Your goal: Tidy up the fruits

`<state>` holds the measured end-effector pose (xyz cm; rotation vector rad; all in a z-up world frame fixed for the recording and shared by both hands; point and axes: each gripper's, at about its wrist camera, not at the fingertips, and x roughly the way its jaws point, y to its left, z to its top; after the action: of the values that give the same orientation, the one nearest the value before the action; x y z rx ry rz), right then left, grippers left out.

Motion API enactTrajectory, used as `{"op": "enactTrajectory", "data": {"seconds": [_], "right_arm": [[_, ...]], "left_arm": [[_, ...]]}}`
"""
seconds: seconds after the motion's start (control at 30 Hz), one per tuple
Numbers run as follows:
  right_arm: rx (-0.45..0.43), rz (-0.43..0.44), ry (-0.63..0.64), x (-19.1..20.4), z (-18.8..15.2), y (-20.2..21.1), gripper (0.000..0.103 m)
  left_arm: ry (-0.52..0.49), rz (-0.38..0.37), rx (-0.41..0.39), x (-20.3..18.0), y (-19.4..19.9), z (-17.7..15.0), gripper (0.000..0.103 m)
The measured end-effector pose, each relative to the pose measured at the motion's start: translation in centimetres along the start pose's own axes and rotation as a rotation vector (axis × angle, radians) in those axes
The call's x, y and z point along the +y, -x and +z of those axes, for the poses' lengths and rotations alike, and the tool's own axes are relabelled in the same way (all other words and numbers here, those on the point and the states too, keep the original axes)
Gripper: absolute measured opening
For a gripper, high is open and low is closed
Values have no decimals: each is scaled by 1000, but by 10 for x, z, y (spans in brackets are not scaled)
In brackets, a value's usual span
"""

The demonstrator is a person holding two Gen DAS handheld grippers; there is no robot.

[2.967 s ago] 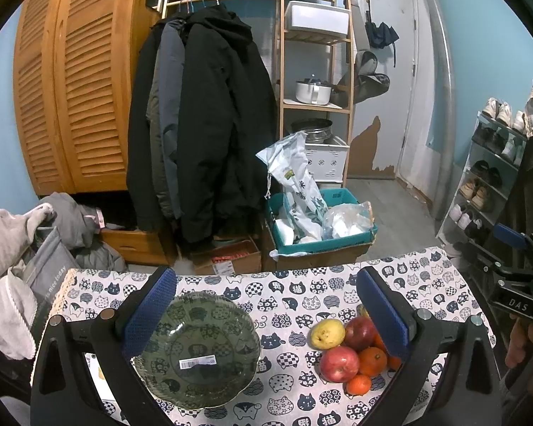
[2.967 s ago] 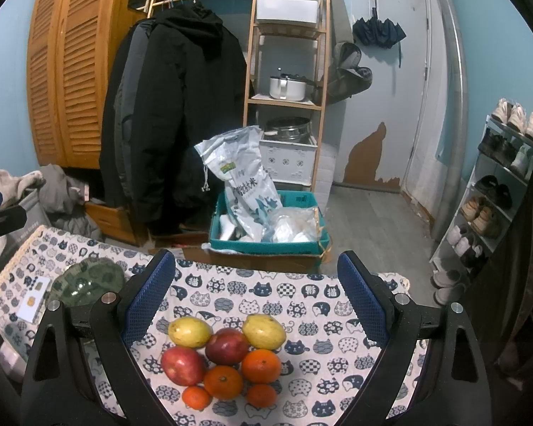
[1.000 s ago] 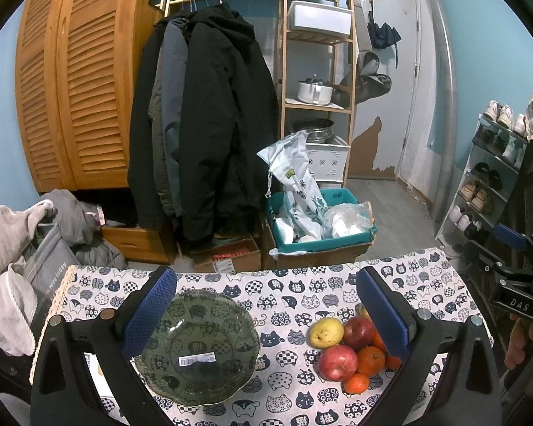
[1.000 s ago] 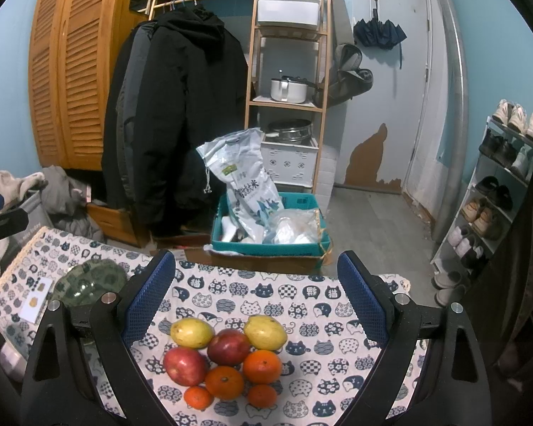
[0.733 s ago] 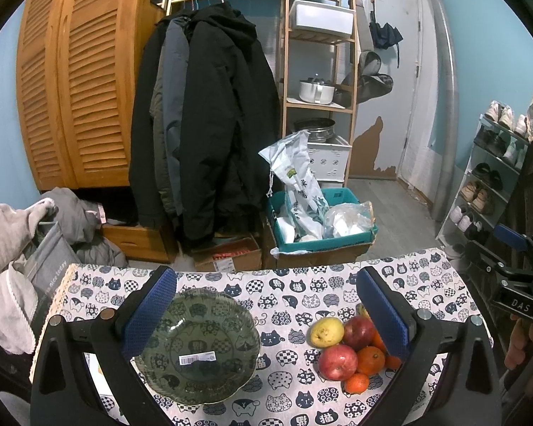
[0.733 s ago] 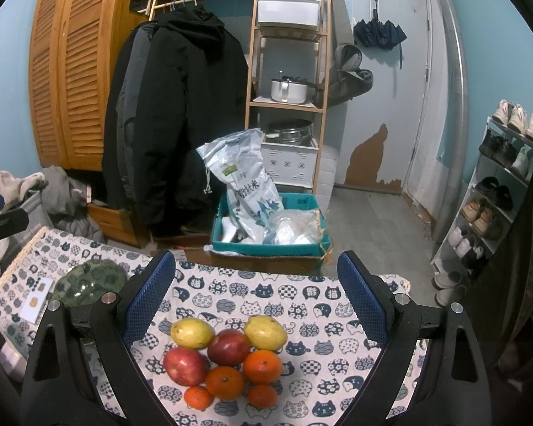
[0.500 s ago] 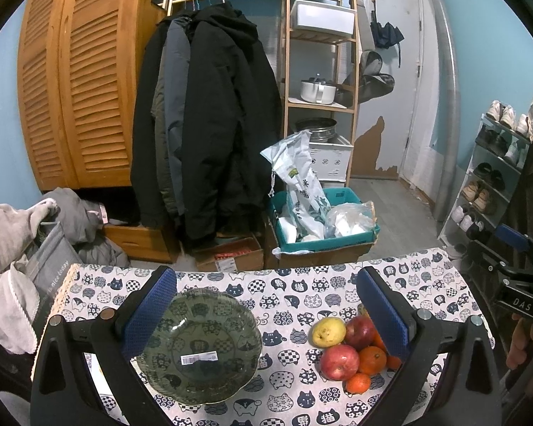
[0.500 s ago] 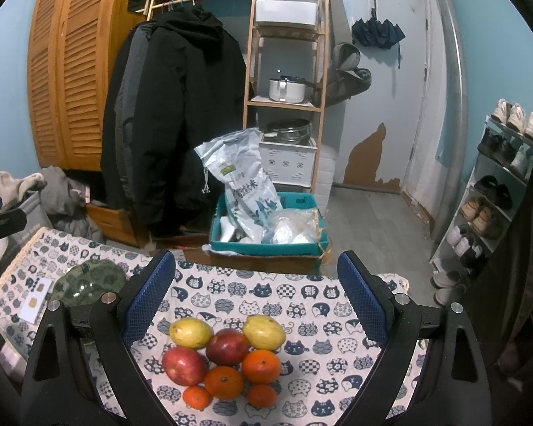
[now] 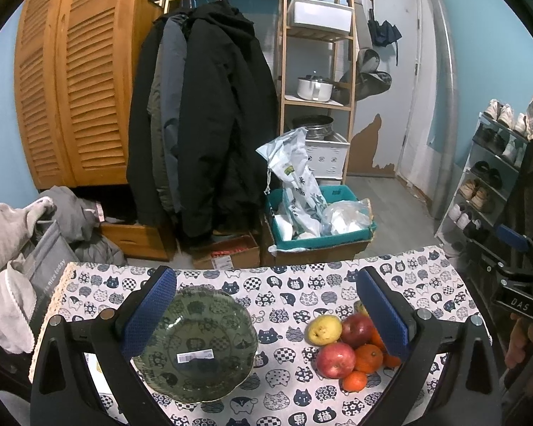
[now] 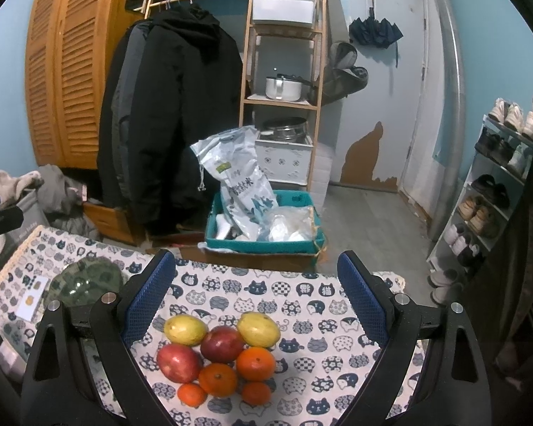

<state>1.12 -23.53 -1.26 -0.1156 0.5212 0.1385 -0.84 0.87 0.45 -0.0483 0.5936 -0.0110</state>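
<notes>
A green glass bowl (image 9: pixel 195 346) with a white sticker sits empty on the cat-print tablecloth (image 9: pixel 284 291); it also shows far left in the right wrist view (image 10: pixel 85 282). A pile of fruit lies to its right: two yellow pears (image 10: pixel 185 329), two red apples (image 10: pixel 222 343) and several oranges (image 10: pixel 255 364). The pile shows in the left wrist view too (image 9: pixel 351 346). My left gripper (image 9: pixel 264 301) is open and empty above the bowl. My right gripper (image 10: pixel 256 291) is open and empty above the fruit.
A teal crate of bags (image 10: pixel 266 227) stands on the floor past the table's far edge. Hanging coats (image 9: pixel 202 117), a wooden shelf (image 10: pixel 284 53) and a shoe rack (image 10: pixel 494 191) stand further back. Grey clothes (image 9: pixel 14 248) lie to the left. A card (image 10: pixel 32 300) lies by the bowl.
Both grippers have drifted very slightly; the views shift a little. Bowl and fruit have not moved. Both grippers stay open.
</notes>
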Motion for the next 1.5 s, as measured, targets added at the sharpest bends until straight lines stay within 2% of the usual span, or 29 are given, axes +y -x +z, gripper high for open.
{"op": "enactTrajectory", "data": {"seconds": [0.37, 0.87, 1.23, 1.5], "right_arm": [[72, 2, 14, -4, -13, -13, 91], [306, 57, -35, -17, -58, -55, 91], [497, 59, -19, -21, -106, -92, 91], [645, 58, 20, -21, -148, -119, 91]], "left_arm": [[-29, -27, 79, -17, -27, -11, 102], [-68, -63, 297, -40, -84, -58, 102], [-96, -67, 457, -50, -128, -100, 102], [-93, -90, 545, -57, -151, -123, 102]]}}
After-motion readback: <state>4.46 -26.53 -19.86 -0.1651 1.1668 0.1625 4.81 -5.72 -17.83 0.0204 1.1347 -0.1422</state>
